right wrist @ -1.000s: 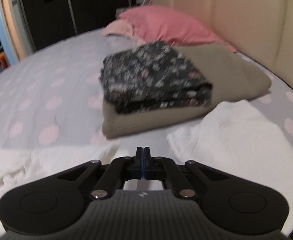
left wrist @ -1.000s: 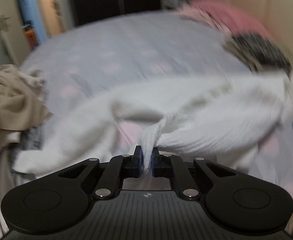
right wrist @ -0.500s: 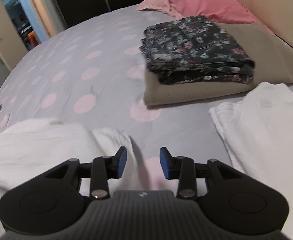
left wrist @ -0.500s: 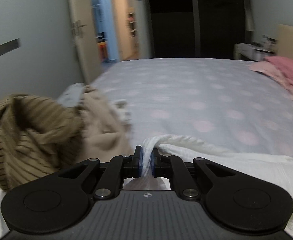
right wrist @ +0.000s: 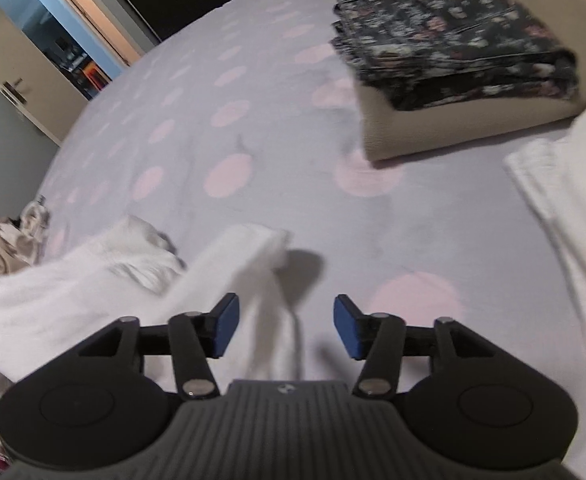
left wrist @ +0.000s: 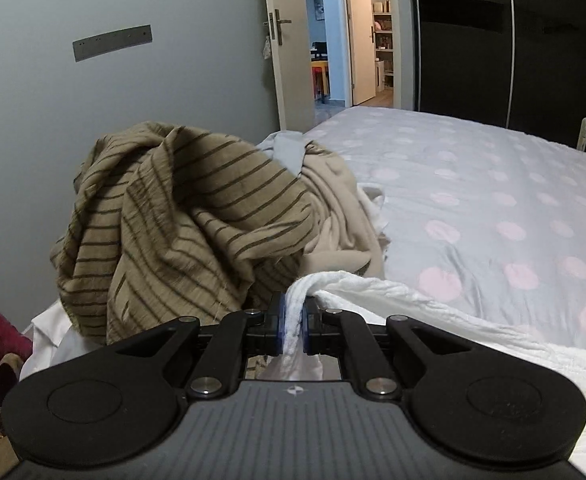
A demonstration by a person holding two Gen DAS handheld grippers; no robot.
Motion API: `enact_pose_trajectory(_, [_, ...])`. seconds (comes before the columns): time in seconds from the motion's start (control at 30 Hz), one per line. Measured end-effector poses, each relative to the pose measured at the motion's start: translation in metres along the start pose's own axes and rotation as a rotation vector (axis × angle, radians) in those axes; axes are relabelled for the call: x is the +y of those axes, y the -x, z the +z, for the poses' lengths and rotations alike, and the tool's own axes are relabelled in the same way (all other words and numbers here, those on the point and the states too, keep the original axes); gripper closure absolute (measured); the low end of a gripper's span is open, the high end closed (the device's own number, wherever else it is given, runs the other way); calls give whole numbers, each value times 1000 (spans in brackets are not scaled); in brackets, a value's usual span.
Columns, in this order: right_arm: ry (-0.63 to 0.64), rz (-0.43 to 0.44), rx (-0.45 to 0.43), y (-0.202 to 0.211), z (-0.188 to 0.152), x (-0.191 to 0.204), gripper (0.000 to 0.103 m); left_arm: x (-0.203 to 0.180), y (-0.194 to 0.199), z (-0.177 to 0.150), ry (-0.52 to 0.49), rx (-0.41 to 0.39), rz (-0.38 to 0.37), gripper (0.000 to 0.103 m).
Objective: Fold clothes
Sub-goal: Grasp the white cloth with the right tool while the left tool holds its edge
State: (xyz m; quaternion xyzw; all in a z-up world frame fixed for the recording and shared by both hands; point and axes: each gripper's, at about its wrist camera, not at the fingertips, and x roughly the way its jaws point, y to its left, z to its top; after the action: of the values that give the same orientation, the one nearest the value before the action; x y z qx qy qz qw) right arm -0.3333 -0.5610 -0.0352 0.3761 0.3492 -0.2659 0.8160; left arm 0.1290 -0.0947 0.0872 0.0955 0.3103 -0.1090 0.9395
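left gripper [left wrist: 292,325] clamps white garment [left wrist: 373,292] edge; right gripper [right wrist: 285,330] opening, nothing pinched

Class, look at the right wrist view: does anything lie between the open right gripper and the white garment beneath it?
Nothing visible does. The right gripper, its jaws opening, hangs directly over a fold of the white garment.

No legible text, label or number on anything here

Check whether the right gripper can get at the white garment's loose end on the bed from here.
Probably yes: the right gripper is opening, the white garment lies just ahead on the bedsheet, nothing between.
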Motion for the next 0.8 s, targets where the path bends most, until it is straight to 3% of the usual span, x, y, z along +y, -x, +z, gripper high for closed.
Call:
enact_pose_trajectory(0.27, [-139, 42, 29, -38, 21, 15, 44, 5, 1, -10, 19, 31, -3, 97])
enact_pose_trajectory(0.3, [-145, 46, 52, -45, 23, 19, 52, 5, 2, -10, 20, 30, -3, 97])
enact_pose_trajectory(0.4, [-106, 30, 69, -54, 29, 34, 100, 6, 3, -8, 31, 17, -6, 97])
enact_pose_trajectory(0.43, [-91, 14, 45, -51, 31, 39, 101, 7, 4, -7, 39, 9, -6, 97])
enact_pose_trajectory(0.57, [-135, -17, -194, -6, 54, 42, 102, 12, 9, 1, 84, -38, -18, 97])
enact_pose_trajectory(0.67, [-193, -28, -462, 52, 69, 33, 102, 14, 16, 6, 116, -70, -64, 97])
enact_pose_trajectory(0.8, [-129, -93, -877, 135, 63, 32, 102, 4, 31, 9, 116, -94, -220, 97])
